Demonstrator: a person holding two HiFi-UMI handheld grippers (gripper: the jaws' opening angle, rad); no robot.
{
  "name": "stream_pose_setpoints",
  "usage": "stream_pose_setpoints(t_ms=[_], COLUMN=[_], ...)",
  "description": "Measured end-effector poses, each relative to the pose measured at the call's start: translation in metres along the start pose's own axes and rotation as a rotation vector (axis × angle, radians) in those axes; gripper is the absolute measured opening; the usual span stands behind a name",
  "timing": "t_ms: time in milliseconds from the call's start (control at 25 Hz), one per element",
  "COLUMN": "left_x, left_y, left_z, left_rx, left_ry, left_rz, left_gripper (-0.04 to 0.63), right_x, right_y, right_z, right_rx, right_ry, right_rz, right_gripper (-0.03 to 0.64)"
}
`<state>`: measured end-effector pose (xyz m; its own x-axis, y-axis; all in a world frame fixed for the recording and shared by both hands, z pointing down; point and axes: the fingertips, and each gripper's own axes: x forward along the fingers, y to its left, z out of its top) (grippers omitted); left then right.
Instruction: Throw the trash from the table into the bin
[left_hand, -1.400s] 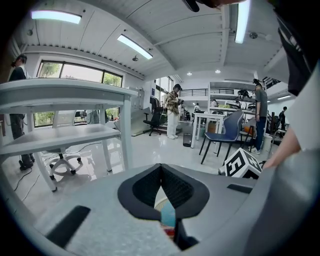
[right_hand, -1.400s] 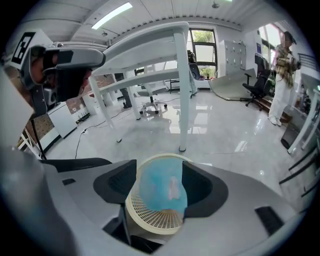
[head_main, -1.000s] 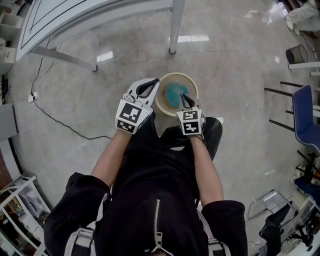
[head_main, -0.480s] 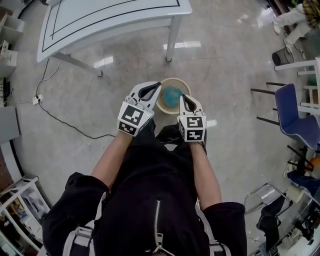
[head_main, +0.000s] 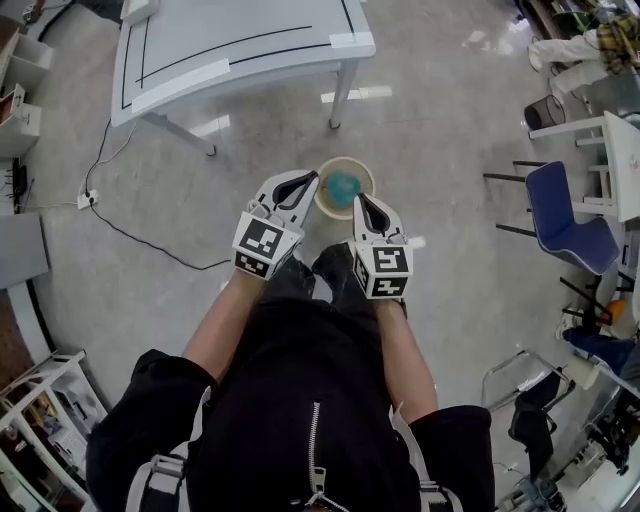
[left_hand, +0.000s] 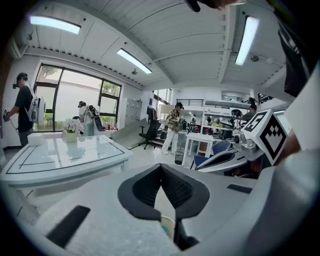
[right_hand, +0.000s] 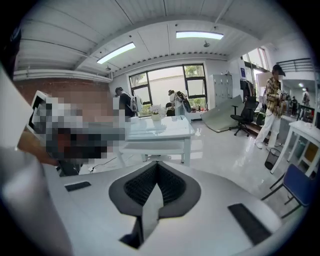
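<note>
left tongs (head_main: 303, 182) and right tongs (head_main: 362, 201) are both pressed shut with nothing between them, side by side above a round cream bin (head_main: 347, 160) on the floor. blue-green trash (head_main: 343, 186) lies inside it. the white table (head_main: 240, 40) stands beyond.

Polished grey floor (head_main: 150, 300), glossy with light reflections. In the head view, a white table (head_main: 240, 45) with a black border line stands at 11 o'clock, a blue chair (head_main: 565, 215) at 3 o'clock, and a black cable (head_main: 130, 235) at 9 o'clock. Dark-framed windows (left_hand: 75, 97) fill the far wall under a white ribbed ceiling (left_hand: 190, 40) with strip lights (left_hand: 134, 60).
</note>
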<state>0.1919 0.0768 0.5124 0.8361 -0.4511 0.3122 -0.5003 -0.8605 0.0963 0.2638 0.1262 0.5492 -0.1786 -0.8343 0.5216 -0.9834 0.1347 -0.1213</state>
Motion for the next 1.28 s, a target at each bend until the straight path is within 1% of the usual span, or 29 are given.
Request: stream_pose_setpoints(t_ms=[160, 280, 480, 720, 1080, 1280], left_x=[-0.03, -0.046, -0.067, -0.076, -0.08, -0.082], left_y=[-0.005, -0.003, -0.005, -0.012, -0.002, 0.001], left_z=[0.022, 0.027, 0.022, 0.024, 0.024, 0.022], left_rx=[0.007, 0.012, -0.025, -0.026, -0.034, -0.041], left_ry=[-0.021, -0.039, -0.056, -0.073, -0.081, -0.08], left_rz=[0.006, 0.02, 0.047, 0.053, 0.065, 0.067], left_gripper=[0.006, 0.006, 0.006, 0.006, 0.006, 0.006], right_x=[-0.03, -0.041, -0.055, -0.066, -0.06, -0.058], right_y=[0.031, 0.052, 0.074, 0.081, 0.094, 0.094], right_z=[0.038, 0.053, 0.053, 0.055, 0.061, 0.059], right_rx=[0.001, -0.009, -0.007, -0.02, -0.066, -0.062], right_ry=[-0.061, -0.097, -0.103, -0.104, -0.092, -0.079], right_rz=[0.026, 0.046, 0.074, 0.081, 0.101, 0.1], right_gripper=[0.009, 0.009, 0.009, 0.009, 0.009, 0.009])
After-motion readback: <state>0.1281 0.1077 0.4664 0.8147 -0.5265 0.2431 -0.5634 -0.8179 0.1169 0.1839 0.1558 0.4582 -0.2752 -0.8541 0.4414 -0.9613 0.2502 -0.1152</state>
